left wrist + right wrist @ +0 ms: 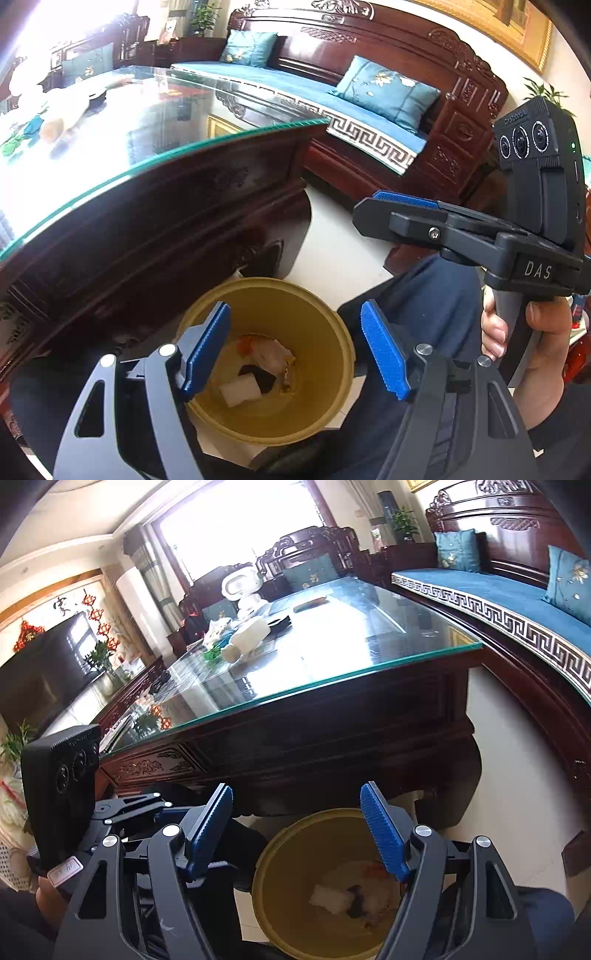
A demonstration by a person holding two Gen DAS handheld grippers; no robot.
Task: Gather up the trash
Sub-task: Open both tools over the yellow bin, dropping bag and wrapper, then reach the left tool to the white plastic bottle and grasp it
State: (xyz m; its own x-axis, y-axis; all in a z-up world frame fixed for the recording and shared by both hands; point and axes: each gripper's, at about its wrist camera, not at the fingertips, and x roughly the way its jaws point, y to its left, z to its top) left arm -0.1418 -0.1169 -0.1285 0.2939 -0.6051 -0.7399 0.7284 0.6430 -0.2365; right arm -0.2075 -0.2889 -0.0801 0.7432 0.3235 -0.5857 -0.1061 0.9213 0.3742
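Bin (343, 354) (one, yellow) holds trash (258, 369); left gripper (295, 347), right gripper (299, 834) both spread wide, empty.

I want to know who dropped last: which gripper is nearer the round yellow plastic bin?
Left, though narrowly. The left gripper hangs open directly over the round yellow plastic bin, framing the trash inside. The right gripper, also open, sits above the bin's near-left rim.
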